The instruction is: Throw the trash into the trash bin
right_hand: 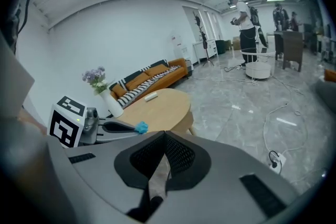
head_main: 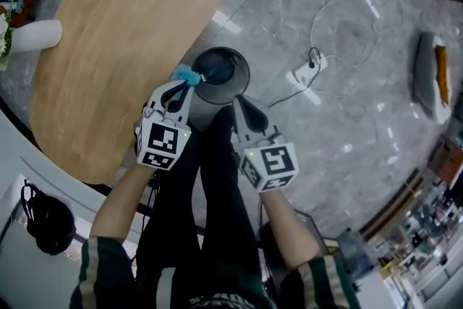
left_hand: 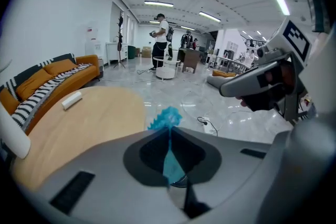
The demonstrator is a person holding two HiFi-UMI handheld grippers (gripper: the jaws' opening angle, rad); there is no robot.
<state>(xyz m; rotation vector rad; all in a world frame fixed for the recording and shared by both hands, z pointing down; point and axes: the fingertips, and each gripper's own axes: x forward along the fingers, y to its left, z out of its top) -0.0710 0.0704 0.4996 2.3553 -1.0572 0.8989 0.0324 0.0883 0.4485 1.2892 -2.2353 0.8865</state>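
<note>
Got the left claw [head_main: 189,80] pinched tight on a crumpled blue bit of trash [head_main: 186,73], held right at the rim of the black trash bin [head_main: 217,51] (floor, just beside the round wooden bench [head_main: 123,47]). Got the right claw [head_main: 239,103] closed too, nothing in it, near the bin.

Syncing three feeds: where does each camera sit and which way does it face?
Head view: on the head, facing steeply down at bin, table, left gripper, right gripper; forearms, legs show.
Left gripper view: on the left gripper, along jaws shut on a blue scrap, over the table; right gripper at right.
Right gripper view: on the right gripper, toward table and sofa; left gripper at left.
All three share table and scrap.
</note>
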